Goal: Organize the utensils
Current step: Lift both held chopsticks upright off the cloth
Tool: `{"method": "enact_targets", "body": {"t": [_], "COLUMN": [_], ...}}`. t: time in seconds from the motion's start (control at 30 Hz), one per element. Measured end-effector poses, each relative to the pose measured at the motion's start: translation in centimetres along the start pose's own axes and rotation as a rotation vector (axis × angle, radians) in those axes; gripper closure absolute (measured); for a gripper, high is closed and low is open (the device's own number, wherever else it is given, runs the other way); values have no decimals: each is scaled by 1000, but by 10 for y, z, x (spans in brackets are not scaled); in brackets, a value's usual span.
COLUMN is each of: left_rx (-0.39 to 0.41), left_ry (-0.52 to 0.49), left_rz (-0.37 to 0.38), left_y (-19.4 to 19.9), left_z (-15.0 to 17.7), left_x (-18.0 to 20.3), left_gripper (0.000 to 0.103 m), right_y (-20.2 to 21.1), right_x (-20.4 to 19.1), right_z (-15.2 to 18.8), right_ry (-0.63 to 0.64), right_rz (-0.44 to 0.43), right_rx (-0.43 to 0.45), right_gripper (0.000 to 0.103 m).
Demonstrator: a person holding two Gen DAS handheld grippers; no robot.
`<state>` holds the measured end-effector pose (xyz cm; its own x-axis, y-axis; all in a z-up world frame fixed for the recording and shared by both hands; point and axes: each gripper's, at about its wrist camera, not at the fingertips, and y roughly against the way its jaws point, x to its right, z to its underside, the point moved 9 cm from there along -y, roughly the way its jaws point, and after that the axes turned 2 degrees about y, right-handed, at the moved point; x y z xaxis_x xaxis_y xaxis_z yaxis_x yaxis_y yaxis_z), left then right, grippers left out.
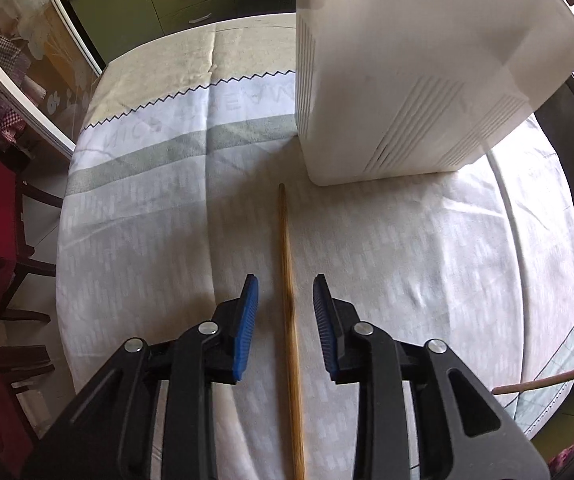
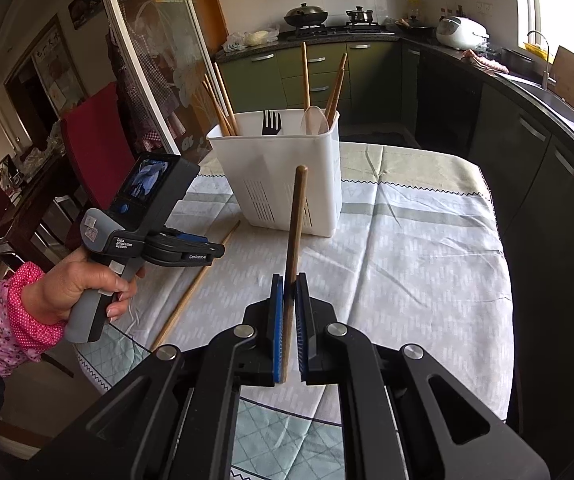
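Tablecloth in pale grey and white is spread over the table, with bare room to the right of the white utensil holder, which stands toward the far side, near the kitchen cabinets. Chopsticks, a black fork and a white spoon are held in it. The left gripper is pointed steeply down, jaws parted around a chopstick lying loose on the cloth. A dark chopstick is clamped upright in the right gripper.
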<state>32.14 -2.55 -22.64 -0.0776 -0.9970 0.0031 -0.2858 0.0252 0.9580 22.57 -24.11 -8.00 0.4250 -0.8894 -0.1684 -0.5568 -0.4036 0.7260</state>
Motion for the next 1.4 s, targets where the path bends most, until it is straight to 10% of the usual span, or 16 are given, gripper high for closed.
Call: {"method": "enact_targets", "body": {"t": [0.13,0.43,0.97,1.4], "left_rx": [-26,8,334,394], "left_ry": [11,5,-81,-99], "left_rz": [-6,-7,65,90], "left_y": [-8,9,174,192], "left_z": [-3,-3,44,65], "left_x": [-1,0,8,10], "left_gripper": [96,97,97,97], "right_y": [0,1,4,9], "right_x": [0,0,1,-1], "right_z": [0,2,4,3], "right_ry": [1,2,4,15], "right_rz": [-4,-9,-3,5], "right_rx": [2,4,8,13], "right_gripper": [96,96,96,96]}}
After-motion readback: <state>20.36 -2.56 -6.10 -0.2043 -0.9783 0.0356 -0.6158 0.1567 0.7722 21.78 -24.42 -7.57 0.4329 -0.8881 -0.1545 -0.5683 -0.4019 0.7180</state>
